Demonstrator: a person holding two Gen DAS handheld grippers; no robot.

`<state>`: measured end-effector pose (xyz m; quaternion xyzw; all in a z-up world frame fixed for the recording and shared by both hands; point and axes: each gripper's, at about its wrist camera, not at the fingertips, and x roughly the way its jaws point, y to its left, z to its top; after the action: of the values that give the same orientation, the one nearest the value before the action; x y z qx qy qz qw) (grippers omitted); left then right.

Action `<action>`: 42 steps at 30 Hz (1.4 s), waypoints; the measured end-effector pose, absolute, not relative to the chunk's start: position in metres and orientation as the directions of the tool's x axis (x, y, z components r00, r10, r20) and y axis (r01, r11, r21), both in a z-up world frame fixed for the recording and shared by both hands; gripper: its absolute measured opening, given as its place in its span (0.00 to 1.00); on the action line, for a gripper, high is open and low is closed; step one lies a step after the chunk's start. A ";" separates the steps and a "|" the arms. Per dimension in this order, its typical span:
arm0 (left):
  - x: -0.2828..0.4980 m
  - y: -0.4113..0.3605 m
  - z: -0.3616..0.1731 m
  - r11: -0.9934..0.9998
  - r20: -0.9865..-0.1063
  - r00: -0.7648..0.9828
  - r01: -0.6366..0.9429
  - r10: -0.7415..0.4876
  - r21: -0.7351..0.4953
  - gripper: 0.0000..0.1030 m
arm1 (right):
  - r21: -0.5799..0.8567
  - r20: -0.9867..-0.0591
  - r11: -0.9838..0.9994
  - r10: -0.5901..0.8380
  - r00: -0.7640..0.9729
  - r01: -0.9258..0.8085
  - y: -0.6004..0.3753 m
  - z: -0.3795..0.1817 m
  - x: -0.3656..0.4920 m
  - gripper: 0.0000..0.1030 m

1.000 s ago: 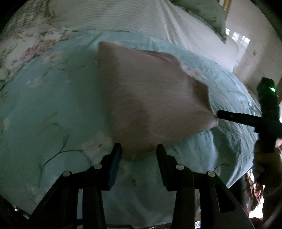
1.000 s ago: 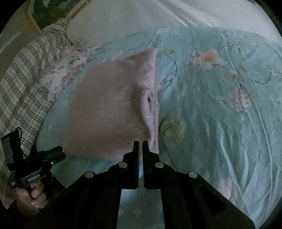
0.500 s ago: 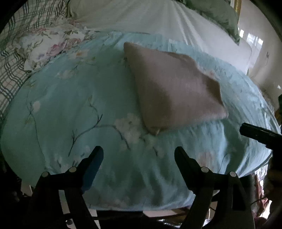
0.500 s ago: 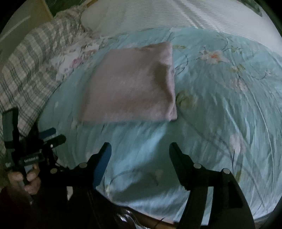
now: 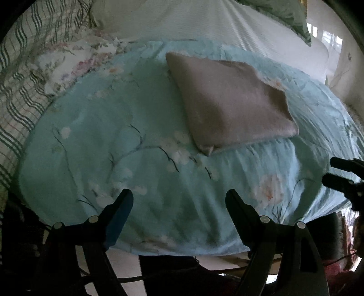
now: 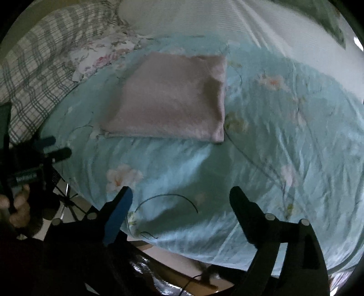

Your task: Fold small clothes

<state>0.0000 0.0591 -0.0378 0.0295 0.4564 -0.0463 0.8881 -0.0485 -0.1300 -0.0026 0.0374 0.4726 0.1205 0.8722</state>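
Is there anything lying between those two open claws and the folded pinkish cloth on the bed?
Nothing visible. Only bare floral bedspread lies between the left gripper and the folded pinkish cloth, and likewise before the right gripper. Both have just opened their jaws, which hold nothing, short of the cloth.

Pale blue floral bedspread (image 5: 95,141), plaid blanket (image 6: 34,75) beside it, perhaps a white pillow (image 5: 204,20) behind

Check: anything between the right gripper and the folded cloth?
Nothing but bare floral sheet between the open right gripper and the folded cloth; the right wrist view shows it.
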 end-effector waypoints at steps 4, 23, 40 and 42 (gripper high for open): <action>-0.002 0.057 -0.010 0.991 -0.771 0.634 0.131 -0.060 0.031 0.82 | 0.144 -0.785 0.966 0.243 0.569 -0.214 -0.127 0.021 -0.054 1.00; 0.029 0.040 -0.008 0.980 -0.760 0.650 0.132 0.027 0.148 0.96 | 0.167 -0.811 0.968 0.242 0.533 -0.186 -0.132 0.004 -0.009 1.00; 0.058 0.033 0.008 0.978 -0.748 0.662 0.117 0.053 0.172 0.96 | 0.155 -0.810 0.964 0.250 0.531 -0.217 -0.128 0.014 0.023 1.00; 0.060 0.032 0.010 0.978 -0.744 0.667 0.119 0.051 0.174 0.96 | 0.155 -0.809 0.963 0.251 0.532 -0.220 -0.128 0.015 0.027 1.00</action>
<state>0.0600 0.0315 0.0101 0.1043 0.4079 -0.0189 0.9069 0.0269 -0.1278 0.0154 0.0170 0.4647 0.1347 0.8750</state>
